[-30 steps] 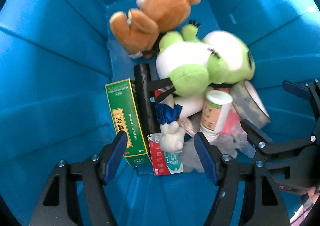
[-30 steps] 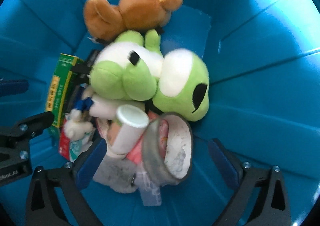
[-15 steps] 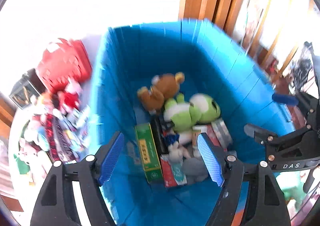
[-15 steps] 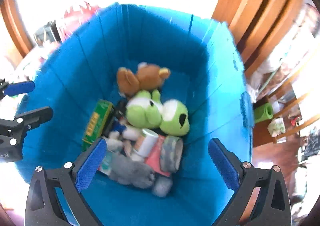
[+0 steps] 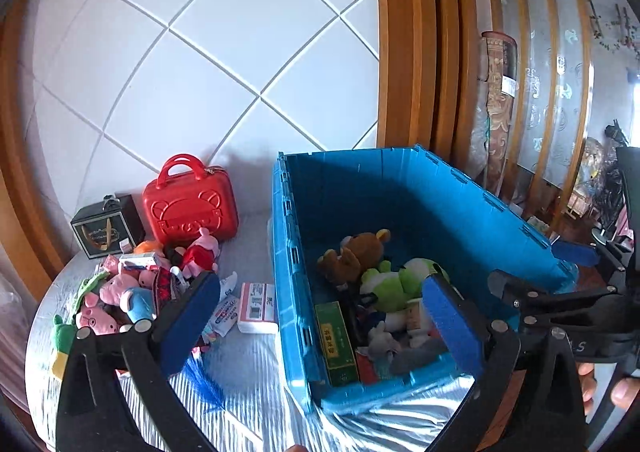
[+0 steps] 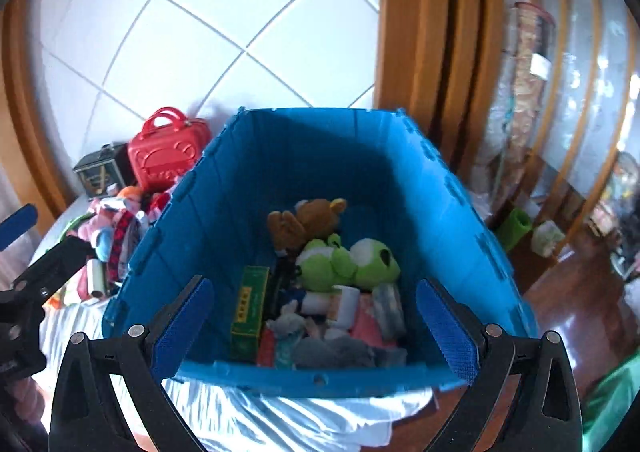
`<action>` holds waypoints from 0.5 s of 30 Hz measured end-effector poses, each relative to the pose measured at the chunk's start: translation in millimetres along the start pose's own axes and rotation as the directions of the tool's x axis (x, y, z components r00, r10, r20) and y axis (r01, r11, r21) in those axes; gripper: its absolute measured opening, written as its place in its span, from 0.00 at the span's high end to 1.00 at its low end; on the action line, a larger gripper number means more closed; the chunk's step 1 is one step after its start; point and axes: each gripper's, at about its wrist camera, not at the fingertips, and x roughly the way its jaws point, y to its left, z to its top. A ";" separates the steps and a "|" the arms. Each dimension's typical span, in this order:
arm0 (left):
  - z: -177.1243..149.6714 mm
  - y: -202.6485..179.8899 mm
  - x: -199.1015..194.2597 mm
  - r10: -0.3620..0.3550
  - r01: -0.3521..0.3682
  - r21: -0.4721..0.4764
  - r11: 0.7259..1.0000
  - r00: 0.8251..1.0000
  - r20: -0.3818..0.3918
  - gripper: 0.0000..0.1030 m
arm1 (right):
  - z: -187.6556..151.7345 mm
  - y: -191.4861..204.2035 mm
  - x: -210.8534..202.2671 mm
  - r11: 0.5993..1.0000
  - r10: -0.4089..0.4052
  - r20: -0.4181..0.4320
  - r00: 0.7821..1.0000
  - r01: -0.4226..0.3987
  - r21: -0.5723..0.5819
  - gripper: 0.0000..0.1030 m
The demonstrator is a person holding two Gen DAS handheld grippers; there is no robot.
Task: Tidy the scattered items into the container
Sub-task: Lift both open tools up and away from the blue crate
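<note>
The blue crate [image 5: 280, 252] [image 6: 320, 376] stands on the silver-covered table and holds a brown bear [image 5: 360, 252], a green frog plush [image 6: 348, 260], a green box [image 5: 336, 340], a white bottle [image 6: 344, 304] and other small items. My left gripper [image 5: 320, 324] hovers above the crate's near left corner, its jaws opening with nothing held between them. My right gripper [image 6: 316, 328] hangs open and empty over the crate's near wall. Left of the crate lie scattered plush pigs [image 5: 120, 292] and a white barcode box [image 5: 258, 302].
A red toy suitcase [image 5: 188, 204] and a black gift box [image 5: 106, 228] stand at the back left by the tiled wall. A blue feather [image 5: 204, 376] lies near the front. Wooden door frames and a glass cabinet rise to the right. A hand [image 5: 624, 392] shows at the lower right.
Both grippers have risen out of the crate and drawn back, so the whole crate and table now show. The left jaws have spread wider. The right jaws stay wide.
</note>
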 end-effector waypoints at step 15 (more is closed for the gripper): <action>-27.6 0.7 -26.0 -0.014 0.014 -0.002 1.000 0.999 -0.034 0.00 | -37.0 11.6 -25.3 0.998 -0.059 -0.004 0.998 0.059 0.032 0.00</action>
